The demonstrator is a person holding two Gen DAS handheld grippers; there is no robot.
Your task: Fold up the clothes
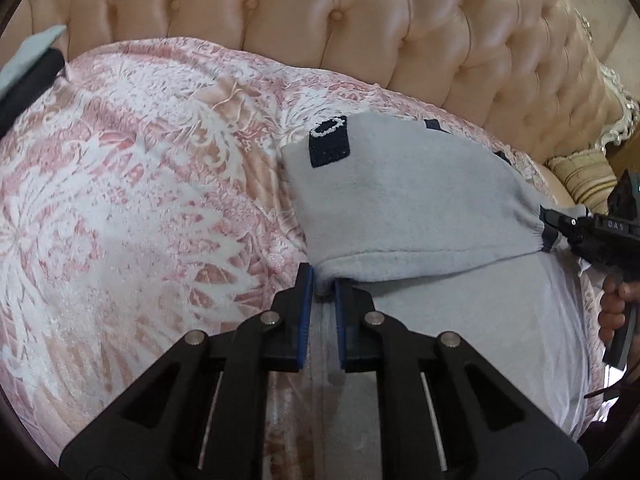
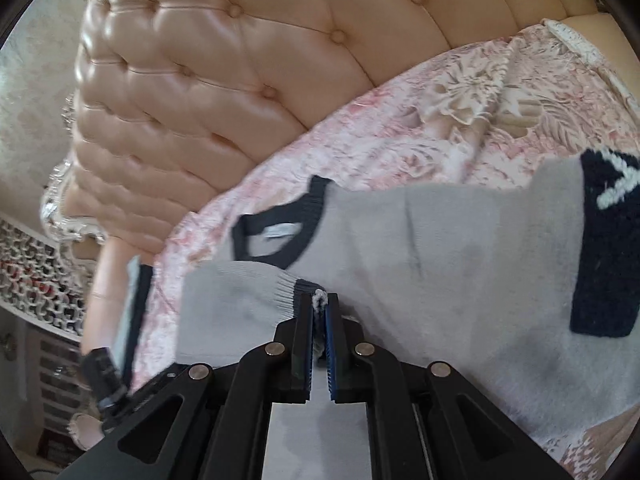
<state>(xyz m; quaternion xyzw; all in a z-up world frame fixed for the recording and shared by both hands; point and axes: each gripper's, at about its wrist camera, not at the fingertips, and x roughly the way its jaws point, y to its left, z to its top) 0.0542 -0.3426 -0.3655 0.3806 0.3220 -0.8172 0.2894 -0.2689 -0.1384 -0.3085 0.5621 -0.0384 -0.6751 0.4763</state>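
Grey knitted sweater [image 1: 400, 208] with navy trim and navy patches lies on a bed, spread over a pink and white floral bedspread [image 1: 120, 200], with part of it lifted and doubled over itself. One navy square patch [image 1: 329, 142] carries a white ring-shaped motif; in the right wrist view a larger navy patch [image 2: 606, 244] with white lettering sits at the right side, and the navy-edged neckline [image 2: 276, 224] with a small white label lies toward the headboard. The left gripper [image 1: 323, 284] has its blue-padded fingers drawn in narrow, pinching a folded grey edge of the garment. The right gripper [image 2: 319, 308] is likewise nearly closed, clamping the ribbed cuff of a sleeve [image 2: 240, 300] where grey meets navy. In the left wrist view a hand [image 1: 618, 308] grips the right tool's handle at the far right. Behind the bed rises a tufted peach leather headboard [image 1: 360, 20] with buttons and an ornate silver-white frame [image 1: 616, 108].
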